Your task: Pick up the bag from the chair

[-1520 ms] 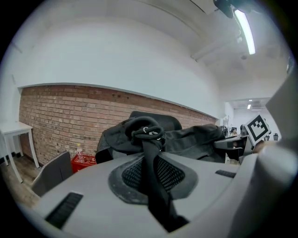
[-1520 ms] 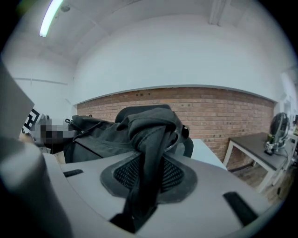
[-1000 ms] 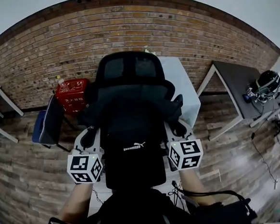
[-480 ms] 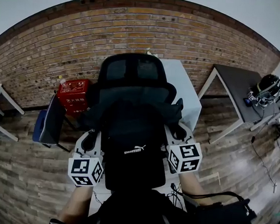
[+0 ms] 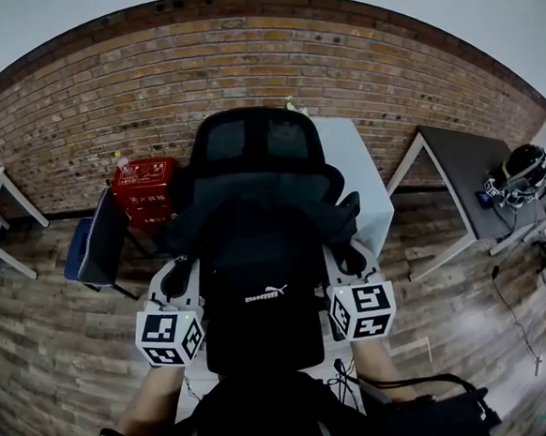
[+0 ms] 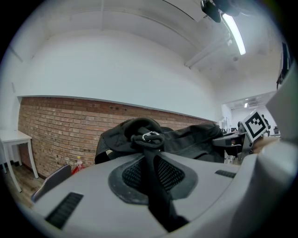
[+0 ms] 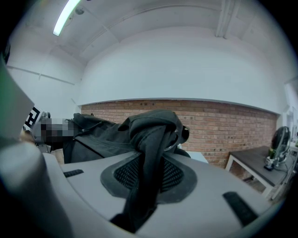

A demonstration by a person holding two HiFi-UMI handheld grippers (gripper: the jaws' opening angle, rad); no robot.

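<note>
My left claw is pinched tight on the bag's left strap, which runs up between my mesh pads to a metal ring. My right claw is clamped the same way on the right strap, a thicker bunch of black webbing that keeps those jaws slightly apart. From the head view, the black bag hangs between the two claws with its white logo facing up at me. Right behind it stands the black mesh-backed chair; I cannot tell whether the bag's bottom touches the seat. Beyond the chair are a white table and the brick wall. A red box sits at the wall's foot on the left, and a dark table stands off to the right.
</note>
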